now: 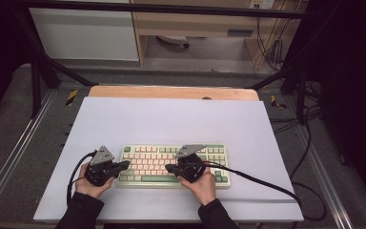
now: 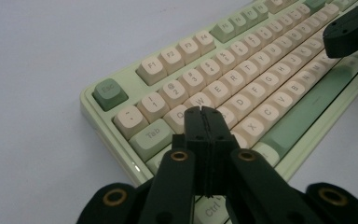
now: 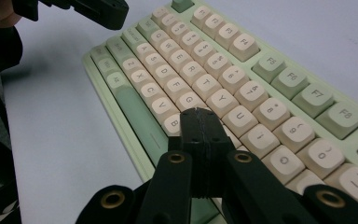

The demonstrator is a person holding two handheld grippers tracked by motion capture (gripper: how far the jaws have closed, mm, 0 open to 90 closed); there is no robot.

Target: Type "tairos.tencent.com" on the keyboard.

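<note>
Keyboard point(image 1: 171, 166), mint-green with cream keycaps, is lying flat near the front edge of the white tabletop point(image 1: 171, 119), its long axis running left to right. Left hand-held gripper point(image 1: 124, 165) is hovering over the left-end keys, jaws pressed together; right hand-held gripper point(image 1: 169, 168) is sitting mid-board, jaws likewise pressed together. Gripper views are showing rounded, glossy keycap legends; the high view is showing both trailing cables

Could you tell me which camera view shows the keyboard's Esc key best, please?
The left gripper view: the green Esc key sits close, unobstructed, its label readable. The high view shows it as a tiny green square; the right gripper view cuts it off at the top edge.
</note>
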